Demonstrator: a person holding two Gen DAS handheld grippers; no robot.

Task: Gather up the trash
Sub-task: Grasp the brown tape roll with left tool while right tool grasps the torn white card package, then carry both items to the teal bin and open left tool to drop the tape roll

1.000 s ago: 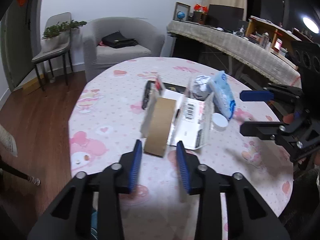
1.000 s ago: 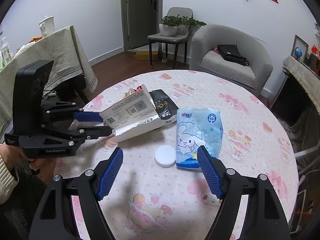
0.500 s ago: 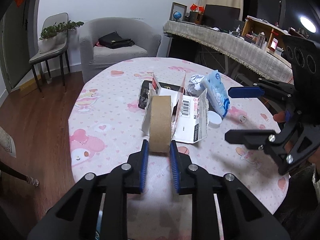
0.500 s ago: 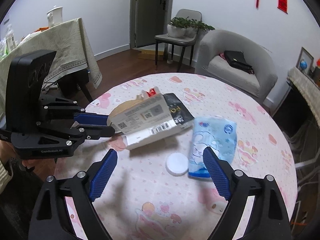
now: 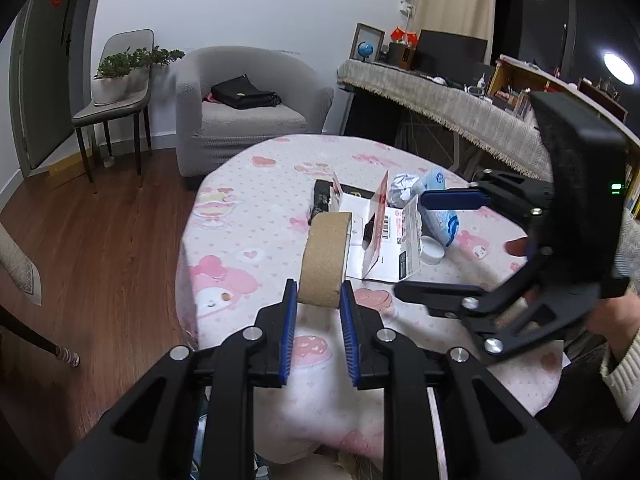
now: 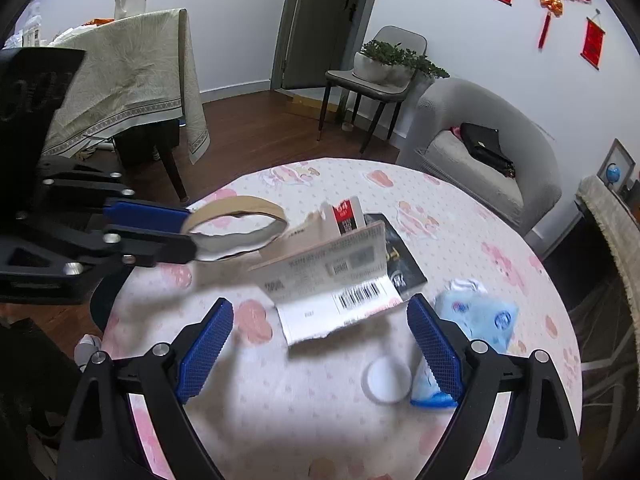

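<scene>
A: Left gripper (image 5: 319, 299): how do the fingers stand?

B: Drawn close, the blue pads pinching the near rim of the empty tape roll (image 5: 326, 258), a brown cardboard ring. The ring stands out past the fingertips, lifted clear of the table (image 5: 240, 216). In the right wrist view the same ring (image 6: 236, 224) hangs above the tablecloth, to the camera's left of the torn box (image 6: 340, 276).

A: And the right gripper (image 6: 320, 340)?

B: Fingers spread wide, nothing between the pads. Its jaws have just been opening. It hovers over the table with the torn box just ahead of the fingertips and the white round lid (image 6: 386, 380) beside its right finger.

A: Which step is in hand?

B: Judged from this: the first piece of trash is secured in the left gripper, and the right is lining up on a second piece, most likely the torn box.

A: What does the next move call for?

B: Probably a descent onto the box so that the pads straddle a standing flap rather than the flat base; the card looks thin and may fold or slip. No bin is visible in either view.

A: Other items, relative to the box?

B: The blue tissue pack (image 6: 476, 320) lies just to its right, the black packet (image 6: 400, 264) behind it, partly under it.

A: Pose of the hands?

B: Both grippers point forward and downward at the table. The hand (image 5: 608, 320) holding the right gripper shows at the edge of the left view, with a knitted cream cuff (image 5: 622, 376).
</scene>
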